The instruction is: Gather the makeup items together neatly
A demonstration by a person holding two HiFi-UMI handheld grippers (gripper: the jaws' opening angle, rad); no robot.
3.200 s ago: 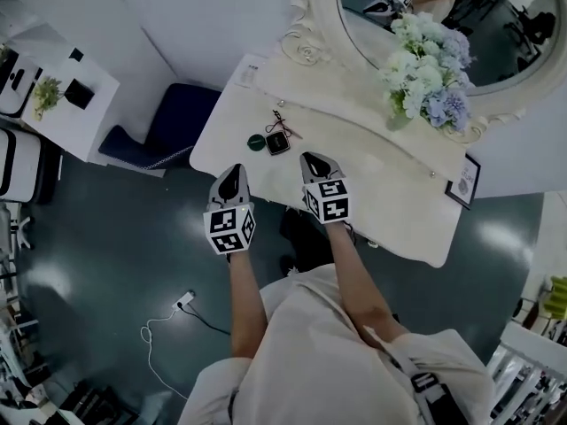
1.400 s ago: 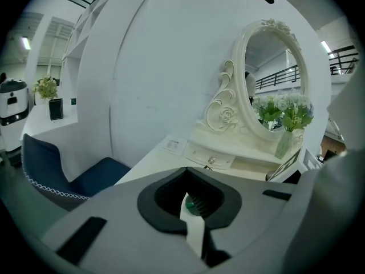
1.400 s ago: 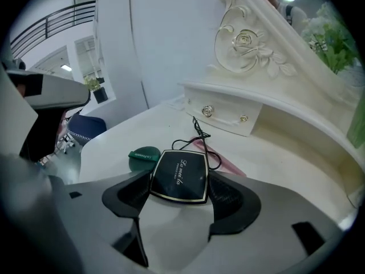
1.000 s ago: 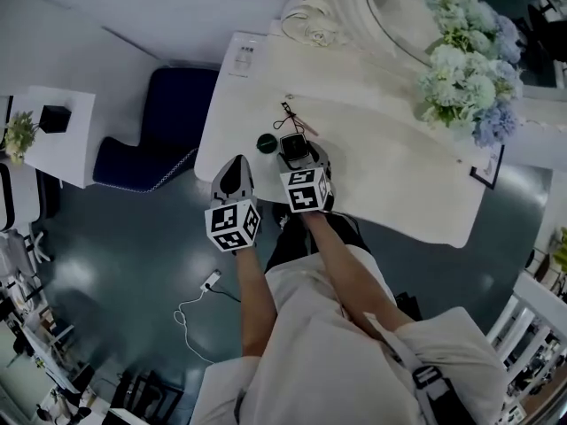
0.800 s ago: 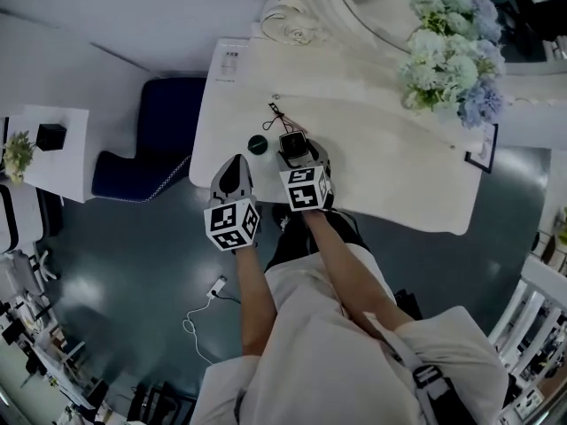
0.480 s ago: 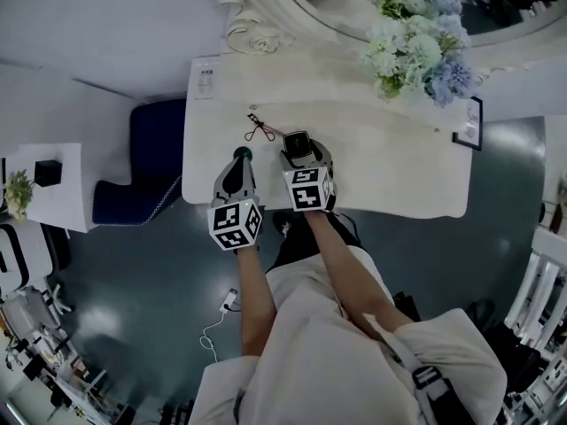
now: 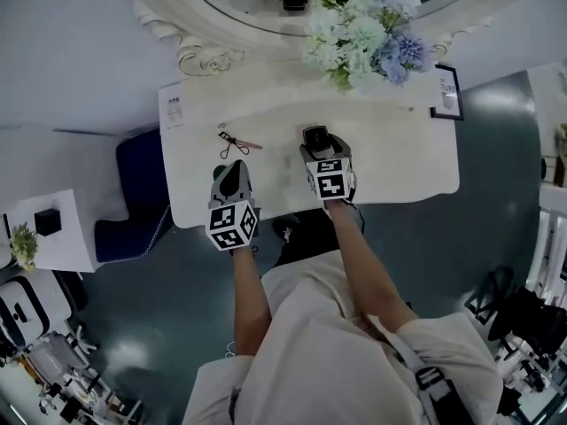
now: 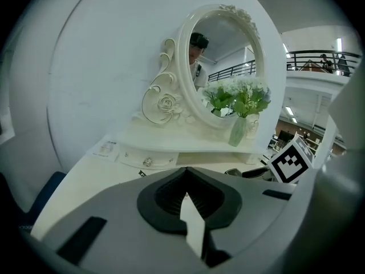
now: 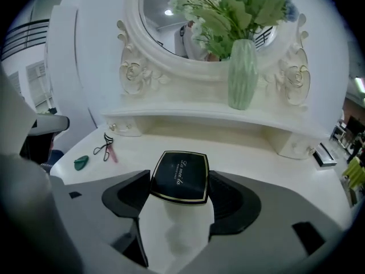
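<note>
Dressing table (image 7: 399, 153) seen from above, both forearms reaching up the frame from the torso at the bottom. At centre we see the right gripper (image 7: 317, 142) over the tabletop, its jaws pinching a black compact (image 7: 316, 136) by its two sides; that gripper's view shows the compact (image 9: 179, 176) level just above the white surface. The left gripper (image 7: 232, 174), left of centre at the table's near edge, has its jaws pressed together on nothing. An eyelash curler (image 7: 232, 140) lies above it, and a small green item (image 9: 81, 162) lies beside the curler. A flower vase (image 9: 242, 76) stands below the mirror (image 7: 257, 3).
</note>
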